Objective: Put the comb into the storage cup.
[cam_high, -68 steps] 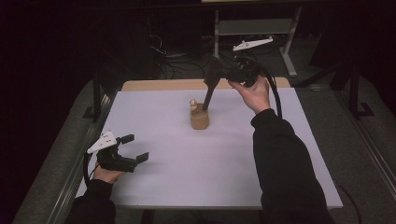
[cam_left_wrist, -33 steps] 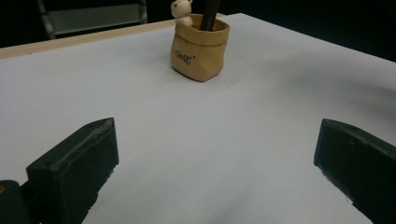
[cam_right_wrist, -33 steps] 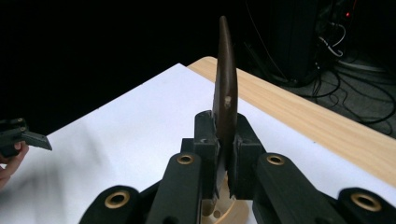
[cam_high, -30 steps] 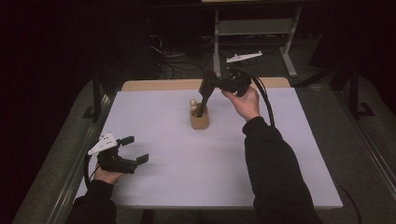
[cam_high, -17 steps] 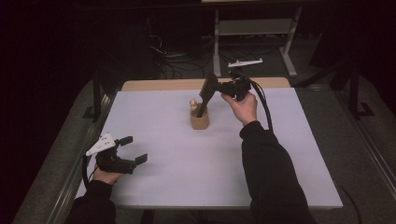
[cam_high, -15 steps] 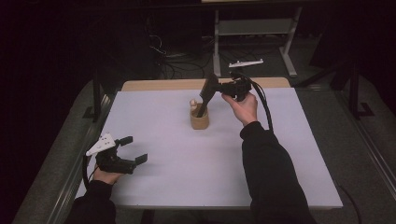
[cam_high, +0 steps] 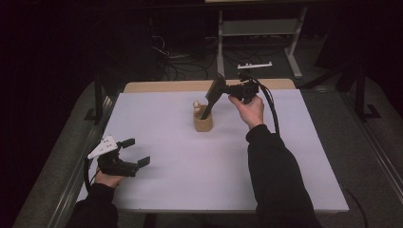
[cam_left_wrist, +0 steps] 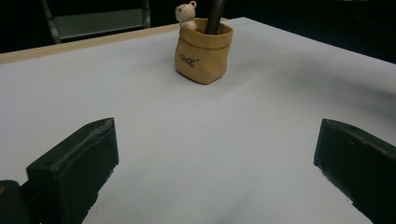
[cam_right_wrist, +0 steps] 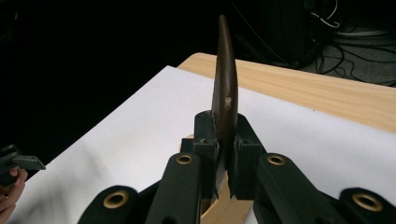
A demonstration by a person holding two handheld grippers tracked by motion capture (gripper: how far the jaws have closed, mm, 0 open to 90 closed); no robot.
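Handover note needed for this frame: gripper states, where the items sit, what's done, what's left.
Right gripper: shut on the dark utensil, whose lower end is inside the tan pouch.
Left gripper: open, holding nothing, low at the near left of the white table.
Pouch stands upright mid-table with a small bear figure at its rim.
Done: utensil's end is in the pouch.
Left: probably release and withdraw.

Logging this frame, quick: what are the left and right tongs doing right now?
Left tongs: open, holding nothing, low over the white table.
Right tongs: shut on the dark spatula, whose handle stands in the tan pouch.
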